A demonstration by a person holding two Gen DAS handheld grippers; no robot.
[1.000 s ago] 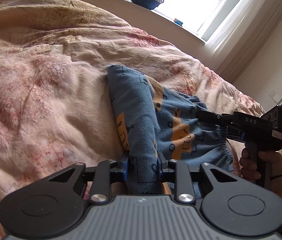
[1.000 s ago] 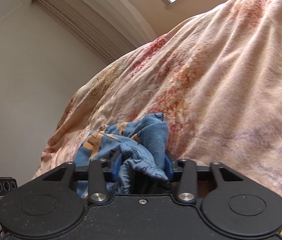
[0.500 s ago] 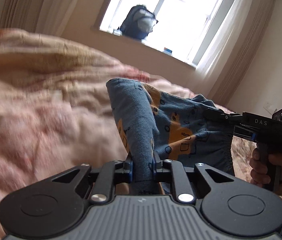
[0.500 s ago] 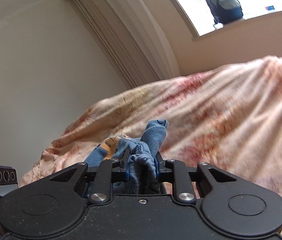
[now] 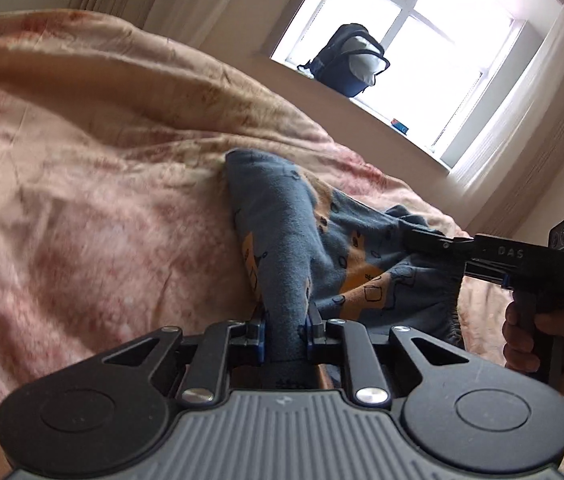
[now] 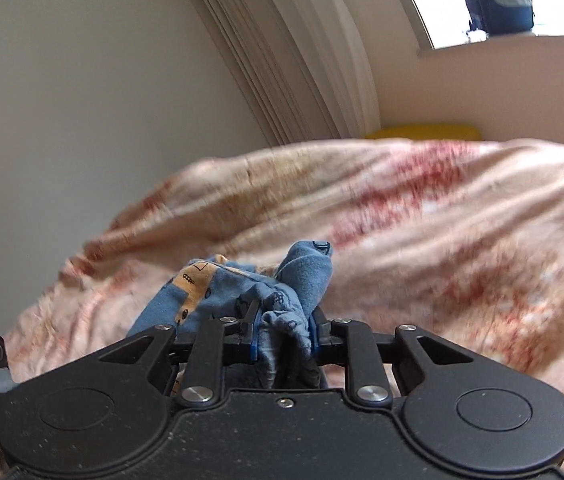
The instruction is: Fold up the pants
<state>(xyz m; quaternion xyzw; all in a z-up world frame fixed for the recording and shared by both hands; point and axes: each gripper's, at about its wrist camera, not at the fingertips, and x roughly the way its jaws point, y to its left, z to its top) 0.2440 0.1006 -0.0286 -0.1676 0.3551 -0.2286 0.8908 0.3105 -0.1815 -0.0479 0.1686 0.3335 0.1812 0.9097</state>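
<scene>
Jaws, left: our left gripper (image 5: pixel 286 330) is clenched on a blue fold of the pants (image 5: pixel 322 248); it tightened a moment ago and now sits steady on the cloth.
Jaws, right: our right gripper (image 6: pixel 284 338) is clamped on a bunched wad of the same pants, having closed in further over the last second.
Change: we have lifted the cloth; a second ago it lay lower against the bed (image 5: pixel 82 208), and the window (image 5: pixel 414 48) now fills more of both views.
Meaning: we judge the pants are raised between both grips, ready to be carried over into a fold.
Pants: near the bed's right edge, partly off the cover.
Room: a backpack (image 5: pixel 352 60) stands on the sill; curtains (image 6: pixel 282 52) hang beside it.
</scene>
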